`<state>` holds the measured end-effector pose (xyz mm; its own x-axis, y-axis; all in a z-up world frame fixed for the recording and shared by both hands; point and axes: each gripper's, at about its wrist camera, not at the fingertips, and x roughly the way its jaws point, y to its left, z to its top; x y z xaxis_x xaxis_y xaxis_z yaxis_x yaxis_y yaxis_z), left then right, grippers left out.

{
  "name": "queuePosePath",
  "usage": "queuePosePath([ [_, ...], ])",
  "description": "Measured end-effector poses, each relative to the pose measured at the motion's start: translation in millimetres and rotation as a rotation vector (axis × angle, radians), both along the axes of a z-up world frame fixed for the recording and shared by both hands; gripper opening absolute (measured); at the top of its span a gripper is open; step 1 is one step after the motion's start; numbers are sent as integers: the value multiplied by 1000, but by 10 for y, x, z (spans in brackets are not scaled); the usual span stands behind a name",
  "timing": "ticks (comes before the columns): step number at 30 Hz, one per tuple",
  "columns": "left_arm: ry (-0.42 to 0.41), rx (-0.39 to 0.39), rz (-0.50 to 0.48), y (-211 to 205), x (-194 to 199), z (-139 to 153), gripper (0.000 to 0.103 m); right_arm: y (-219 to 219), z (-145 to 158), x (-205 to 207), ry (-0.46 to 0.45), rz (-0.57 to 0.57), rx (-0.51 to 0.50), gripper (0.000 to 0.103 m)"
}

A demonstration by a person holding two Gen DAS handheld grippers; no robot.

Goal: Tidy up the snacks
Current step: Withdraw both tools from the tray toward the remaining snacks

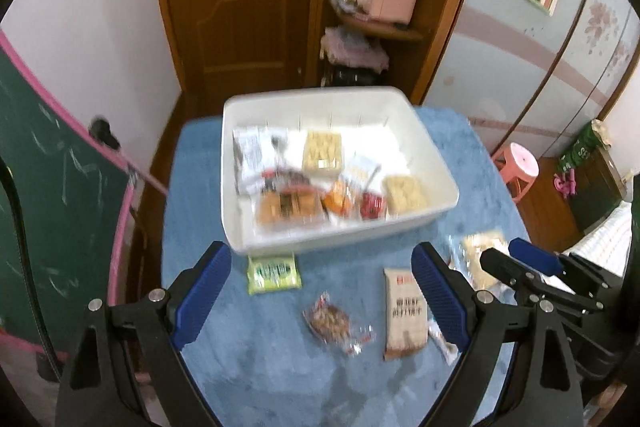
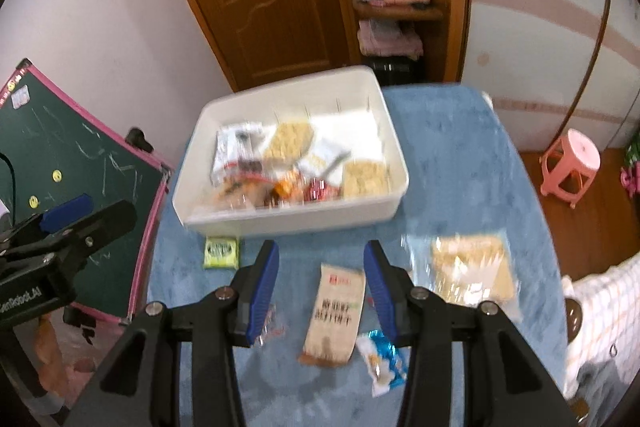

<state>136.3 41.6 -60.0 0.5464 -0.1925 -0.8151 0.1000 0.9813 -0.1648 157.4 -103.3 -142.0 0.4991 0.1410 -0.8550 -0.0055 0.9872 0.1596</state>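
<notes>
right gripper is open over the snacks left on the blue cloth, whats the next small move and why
Probably lower the right gripper onto the tan packet and close. Its jaws are open and empty, and in the right wrist view that packet lies flat on the blue cloth directly between them, outside the white bin where most snacks already sit.

Bin (image 1: 240, 227) behind loose packets (image 1: 405, 313) on table (image 1: 200, 187) (snacks (image 1: 322, 151) inside).
</notes>
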Motion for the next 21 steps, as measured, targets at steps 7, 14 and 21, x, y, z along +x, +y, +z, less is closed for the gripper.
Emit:
queuePosePath([
  [7,151,6,10,-45,-28,-619,91,0,-497,-162,116,-33,21,46],
  [14,334,-9,20,-98,2,-1235,91,-42,-985,-170,232,-76,88,67],
  [21,434,-13,39,-148,49,-1627,91,-42,-1356,-126,303,-78,100,68],
])
